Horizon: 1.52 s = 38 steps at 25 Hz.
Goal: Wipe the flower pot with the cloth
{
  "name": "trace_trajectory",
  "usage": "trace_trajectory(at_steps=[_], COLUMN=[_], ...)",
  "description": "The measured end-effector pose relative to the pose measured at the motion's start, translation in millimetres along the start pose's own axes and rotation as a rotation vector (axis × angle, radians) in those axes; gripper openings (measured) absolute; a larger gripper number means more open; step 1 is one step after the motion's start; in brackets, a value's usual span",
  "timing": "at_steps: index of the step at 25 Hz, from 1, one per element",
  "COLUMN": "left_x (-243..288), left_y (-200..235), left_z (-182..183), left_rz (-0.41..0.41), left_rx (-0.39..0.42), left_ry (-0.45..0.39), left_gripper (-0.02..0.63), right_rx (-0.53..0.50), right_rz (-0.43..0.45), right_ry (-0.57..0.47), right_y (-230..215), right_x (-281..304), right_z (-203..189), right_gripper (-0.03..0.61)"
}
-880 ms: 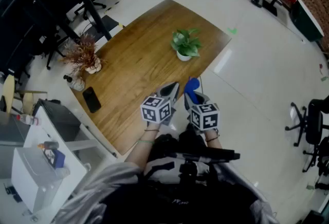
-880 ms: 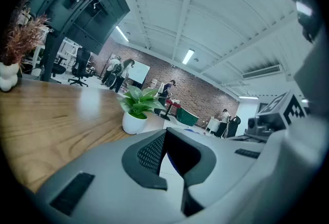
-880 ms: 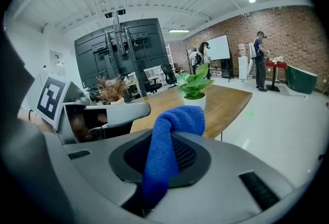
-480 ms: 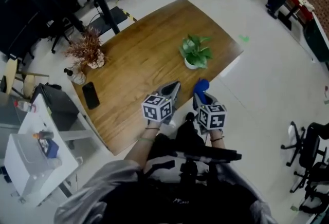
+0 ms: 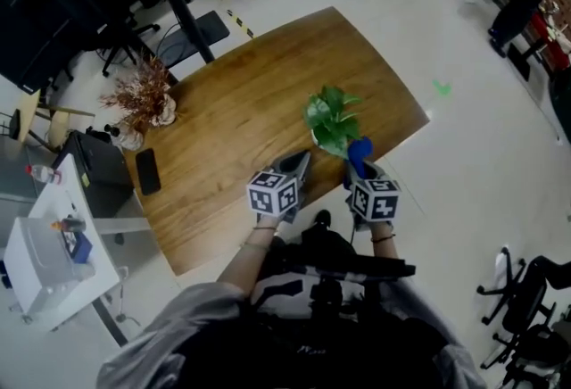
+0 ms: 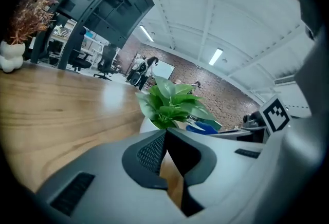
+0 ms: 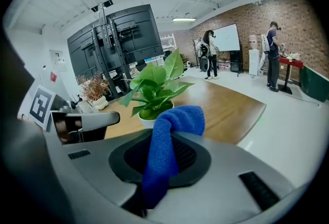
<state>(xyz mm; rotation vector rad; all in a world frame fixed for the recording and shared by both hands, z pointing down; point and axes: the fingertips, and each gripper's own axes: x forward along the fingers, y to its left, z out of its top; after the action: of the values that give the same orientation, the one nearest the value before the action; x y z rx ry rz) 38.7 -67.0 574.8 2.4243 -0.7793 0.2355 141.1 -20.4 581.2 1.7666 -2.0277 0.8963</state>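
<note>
White flower pot (image 7: pixel 147 122), topped by a green plant (image 5: pixel 332 115), stands at the centre of the head view, near the tabletop's (image 5: pixel 232 128) lower-right edge. The blue cloth (image 7: pixel 169 141) is pinched in the right tongs (image 5: pixel 357 168), just beside the plant; the left tongs (image 5: pixel 299 162) are closed on nothing. A clean wipe likely means dipping the cloth below the plant to the pot wall, while the left tongs steady the rim.

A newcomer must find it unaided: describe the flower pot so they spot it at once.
Start at the wooden table; towards its right end, just beyond the blue cloth, stands the flower pot. It is small and white and carries fresh green leaves, unlike the dried reddish plant at the table's left end.
</note>
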Motion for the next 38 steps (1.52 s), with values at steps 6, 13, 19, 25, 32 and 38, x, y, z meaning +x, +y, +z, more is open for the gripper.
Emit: trace_trajectory(at_steps=[6,13,19,25,32,38], left_x=[13.3,18.9,22.4,24.1,36.7,47.2], left_y=[12.0,16.2,23.4,40.1,61.3,66.0], left_z=[-18.1,-27.5,-27.8,-22.3,-3.6,5.8], left_rz=[0.070,0.119,0.118,0.115,0.113,0.093], left_rx=[-0.049,-0.063,-0.066,-0.059,-0.037,-0.045], left_ry=[0.023,0.047,0.077,0.105,0.114,0.109], left_gripper=[0.005,0.005,0.005,0.005,0.005,0.005], right_rx=[-0.067,-0.141,-0.157,-0.176,-0.206,-0.224], right_rz=[0.056,0.173,0.222,0.230,0.262,0.267], right_ry=[0.014,-0.036,0.020,0.078,0.149,0.155], right_y=[-19.7,-24.0,-13.9,-1.2,22.3,32.5], right_x=[24.3,44.3,61.1,73.2,79.2,73.0], right_z=[16.6,40.8,16.7,-9.0,-30.9,-23.4], right_gripper=[0.058,0.058,0.058,0.058,0.058,0.058])
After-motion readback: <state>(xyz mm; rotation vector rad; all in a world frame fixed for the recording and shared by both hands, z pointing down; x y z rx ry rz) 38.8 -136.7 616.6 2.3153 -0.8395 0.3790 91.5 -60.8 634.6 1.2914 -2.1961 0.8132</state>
